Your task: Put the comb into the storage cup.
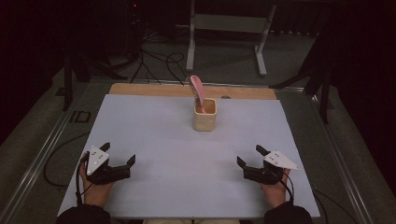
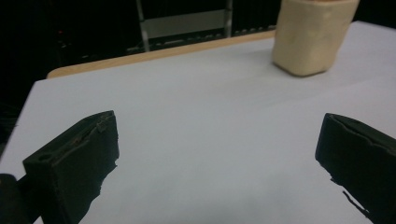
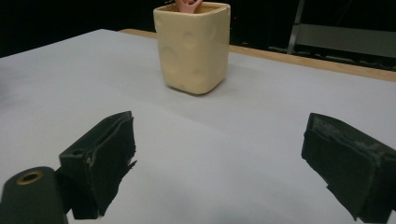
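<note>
Resting wide open and empty, lower left (image 1: 119, 154) and lower right (image 1: 248, 156); looking stiff, breakable, slippery, cream cup (image 1: 205, 114) upper centre; gripping its flat walls.

The left gripper (image 2: 217, 158) has its two black jaws rising from the lower corners of the frame, one at lower left and one at lower right, spread wide with nothing between them. Under and beyond them lies the pale sheet (image 2: 205, 107) that covers the table. At the upper right a cream cup (image 2: 310, 35) stands on the sheet, its top cut off by the frame edge. A wooden table edge (image 2: 154, 55) runs across the upper left. Behind it, in the dark, stands a grey metal frame (image 2: 184, 23).
</note>
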Demonstrator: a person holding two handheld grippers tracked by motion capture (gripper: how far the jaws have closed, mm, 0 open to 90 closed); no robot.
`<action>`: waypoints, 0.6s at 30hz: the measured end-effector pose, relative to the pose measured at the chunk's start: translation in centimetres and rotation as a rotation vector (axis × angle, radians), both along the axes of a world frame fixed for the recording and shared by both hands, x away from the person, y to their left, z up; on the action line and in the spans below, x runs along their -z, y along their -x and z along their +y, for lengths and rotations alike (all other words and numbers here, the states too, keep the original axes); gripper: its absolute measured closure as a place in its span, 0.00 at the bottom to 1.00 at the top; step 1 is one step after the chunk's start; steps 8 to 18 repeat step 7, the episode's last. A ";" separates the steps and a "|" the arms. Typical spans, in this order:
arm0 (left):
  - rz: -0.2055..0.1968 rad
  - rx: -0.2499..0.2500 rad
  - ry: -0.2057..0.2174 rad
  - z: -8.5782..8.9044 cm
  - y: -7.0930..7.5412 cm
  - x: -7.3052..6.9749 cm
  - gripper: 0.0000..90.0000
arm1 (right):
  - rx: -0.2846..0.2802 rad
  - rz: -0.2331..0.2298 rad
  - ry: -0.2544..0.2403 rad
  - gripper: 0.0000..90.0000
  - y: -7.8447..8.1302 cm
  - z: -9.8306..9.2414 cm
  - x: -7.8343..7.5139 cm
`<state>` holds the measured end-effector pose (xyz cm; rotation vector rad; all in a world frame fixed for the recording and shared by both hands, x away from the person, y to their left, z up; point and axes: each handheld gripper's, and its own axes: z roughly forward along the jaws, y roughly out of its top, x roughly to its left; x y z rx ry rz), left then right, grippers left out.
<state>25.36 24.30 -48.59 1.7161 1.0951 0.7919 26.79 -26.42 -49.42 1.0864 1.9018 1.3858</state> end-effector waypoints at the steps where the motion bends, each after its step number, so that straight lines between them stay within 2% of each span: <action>1: 0.000 -0.003 0.005 0.1 0.0 0.0 0.00 | 0.000 0.003 0.003 0.11 0.0 0.0 0.0; 5: -0.004 -0.016 0.021 0.4 0.0 0.0 0.00 | -0.003 0.001 0.006 0.11 0.0 0.0 0.0; 6: -0.003 -0.040 0.048 1.1 -0.1 -0.1 0.00 | -0.004 0.000 0.015 0.11 -0.1 0.1 0.1; 18: -0.003 -0.040 0.048 1.1 -0.1 -0.1 0.00 | -0.004 0.000 0.015 0.11 -0.1 0.1 0.1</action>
